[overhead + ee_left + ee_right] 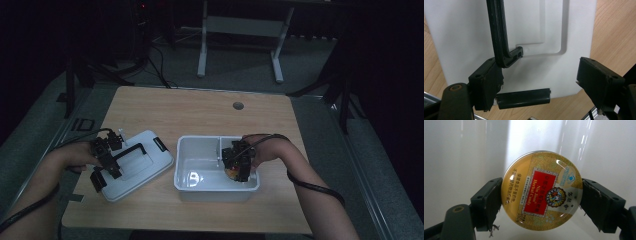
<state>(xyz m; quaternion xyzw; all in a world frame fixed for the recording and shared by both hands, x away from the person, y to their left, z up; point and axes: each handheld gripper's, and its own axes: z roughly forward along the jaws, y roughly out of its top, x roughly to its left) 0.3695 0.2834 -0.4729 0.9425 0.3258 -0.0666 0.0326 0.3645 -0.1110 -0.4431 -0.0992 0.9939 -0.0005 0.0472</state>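
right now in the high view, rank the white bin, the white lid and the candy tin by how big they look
1. white bin, largest.
2. white lid, a bit smaller; it lies beside the bin, about as near the camera, so the ranking is fair.
3. candy tin, far smallest, held by the right gripper inside the bin and mostly hidden.

Left tongs [105, 167]: near the surface's front-left corner, jaws spread wide, nothing clamped; left jaw touches a black handle, right jaw is free. Left forearm comes in from the bottom-left, hand wrapped round the grip. Right tongs [239, 161]: right of centre toward the front edge, pointing down, jaws pressed on both sides of a round tin. Right forearm angles in from the bottom-right, cable looped off the wrist.
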